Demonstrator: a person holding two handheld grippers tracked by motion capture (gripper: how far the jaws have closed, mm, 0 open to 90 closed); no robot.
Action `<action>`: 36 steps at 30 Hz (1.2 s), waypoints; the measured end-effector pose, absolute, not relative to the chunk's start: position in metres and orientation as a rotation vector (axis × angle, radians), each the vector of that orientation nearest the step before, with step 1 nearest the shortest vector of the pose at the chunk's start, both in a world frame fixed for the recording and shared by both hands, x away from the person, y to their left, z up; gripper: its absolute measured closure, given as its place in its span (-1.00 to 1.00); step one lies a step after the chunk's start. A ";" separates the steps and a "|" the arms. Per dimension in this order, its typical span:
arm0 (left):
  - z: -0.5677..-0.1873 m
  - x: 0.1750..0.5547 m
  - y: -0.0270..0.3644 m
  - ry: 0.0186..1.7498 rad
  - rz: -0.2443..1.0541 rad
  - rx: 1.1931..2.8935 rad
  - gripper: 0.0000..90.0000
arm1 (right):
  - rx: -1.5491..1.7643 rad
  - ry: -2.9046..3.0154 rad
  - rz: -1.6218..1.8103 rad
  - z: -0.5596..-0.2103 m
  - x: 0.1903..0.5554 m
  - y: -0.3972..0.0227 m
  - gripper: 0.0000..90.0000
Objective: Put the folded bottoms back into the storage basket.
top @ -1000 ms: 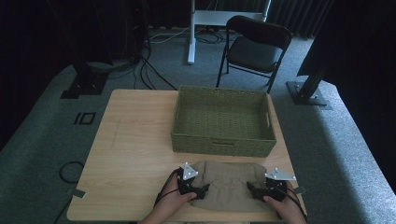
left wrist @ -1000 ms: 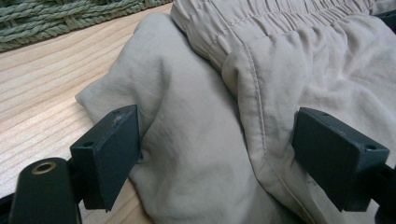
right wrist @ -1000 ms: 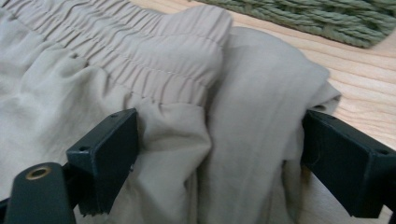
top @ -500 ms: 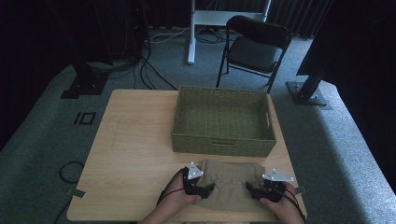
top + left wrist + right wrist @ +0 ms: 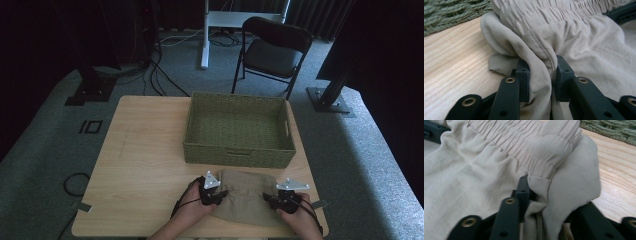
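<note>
Beige garment (image 5: 247, 197), both grippers apparently clamping edges

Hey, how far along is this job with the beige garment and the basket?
Done: both grips are on. The left gripper and right gripper each pinch a side of the beige garment. It lies on the table. Probably left: lifting it into the empty green basket.

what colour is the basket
Green, a muted olive weave. The basket shows best in the high view, behind the beige cloth.
</note>
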State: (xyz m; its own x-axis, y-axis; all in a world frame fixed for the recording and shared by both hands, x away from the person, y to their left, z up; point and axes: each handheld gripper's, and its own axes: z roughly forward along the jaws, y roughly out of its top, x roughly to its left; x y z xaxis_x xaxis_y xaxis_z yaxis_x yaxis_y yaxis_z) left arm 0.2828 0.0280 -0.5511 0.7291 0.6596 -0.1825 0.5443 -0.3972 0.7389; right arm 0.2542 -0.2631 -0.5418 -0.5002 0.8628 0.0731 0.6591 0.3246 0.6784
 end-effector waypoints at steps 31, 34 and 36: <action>-0.509 0.272 0.072 0.899 0.170 1.976 0.73 | 1.331 2.257 1.171 -0.492 0.250 -0.244 0.74; -0.505 0.270 0.073 0.898 0.172 1.961 0.73 | 1.333 2.256 1.194 -0.488 0.251 -0.243 0.74; -0.500 0.270 0.073 0.884 0.181 1.972 0.73 | 1.321 2.260 1.194 -0.483 0.250 -0.244 0.74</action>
State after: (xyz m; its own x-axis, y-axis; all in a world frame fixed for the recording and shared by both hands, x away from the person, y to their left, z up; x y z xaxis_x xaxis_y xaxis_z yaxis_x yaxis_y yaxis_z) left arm 0.2696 0.0734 -0.5005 0.7293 0.6484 -0.2185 0.5106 -0.3031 0.8046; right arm 0.2504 -0.2439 -0.4833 -0.5511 0.8171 0.1691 0.6001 0.2473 0.7608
